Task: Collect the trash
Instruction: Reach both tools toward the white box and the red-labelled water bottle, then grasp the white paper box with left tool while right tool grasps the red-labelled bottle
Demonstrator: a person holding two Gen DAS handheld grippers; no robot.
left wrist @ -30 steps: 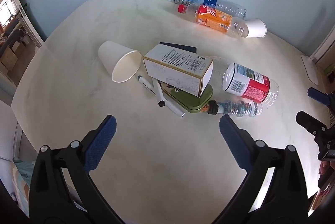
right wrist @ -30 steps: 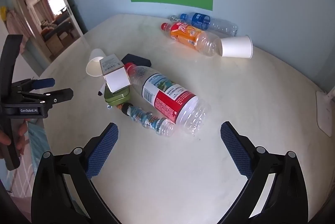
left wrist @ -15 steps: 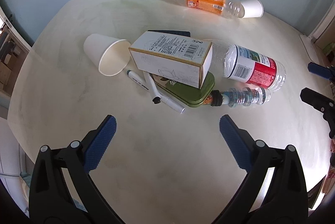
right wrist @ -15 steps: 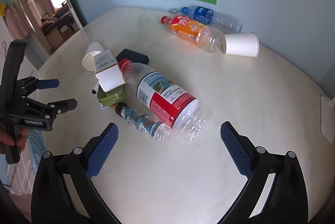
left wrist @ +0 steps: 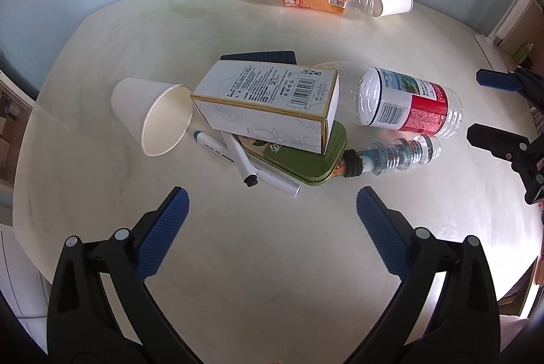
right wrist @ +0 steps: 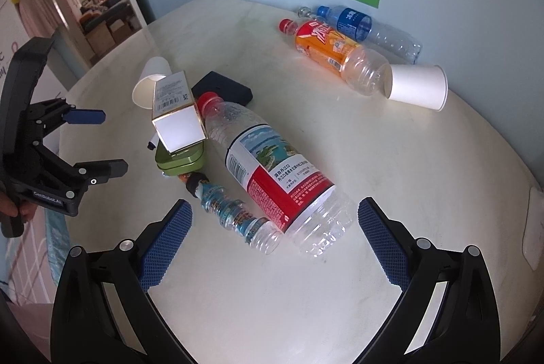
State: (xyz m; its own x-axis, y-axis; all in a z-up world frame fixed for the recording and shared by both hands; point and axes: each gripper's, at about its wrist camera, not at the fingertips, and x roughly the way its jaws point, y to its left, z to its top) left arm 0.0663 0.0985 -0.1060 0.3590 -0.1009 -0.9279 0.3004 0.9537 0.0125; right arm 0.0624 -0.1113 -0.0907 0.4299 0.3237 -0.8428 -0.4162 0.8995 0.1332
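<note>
Both claws are closing in on the clutter; left gripper [left wrist: 272, 214] and right gripper [right wrist: 273, 228] are hanging released, empty. Ahead, bottles [right wrist: 272, 163], cups [left wrist: 153, 116] and box [left wrist: 268, 102] are all lying uncollected.

Both grippers are matte black plastic with angular, ribbed arms. The left gripper [left wrist: 272, 207] and right gripper [right wrist: 274, 221] carry blue cross-hatched finger pads [right wrist: 166, 243] and round silver screws. White "GenRobot.AI" lettering marks the left gripper's body.
</note>
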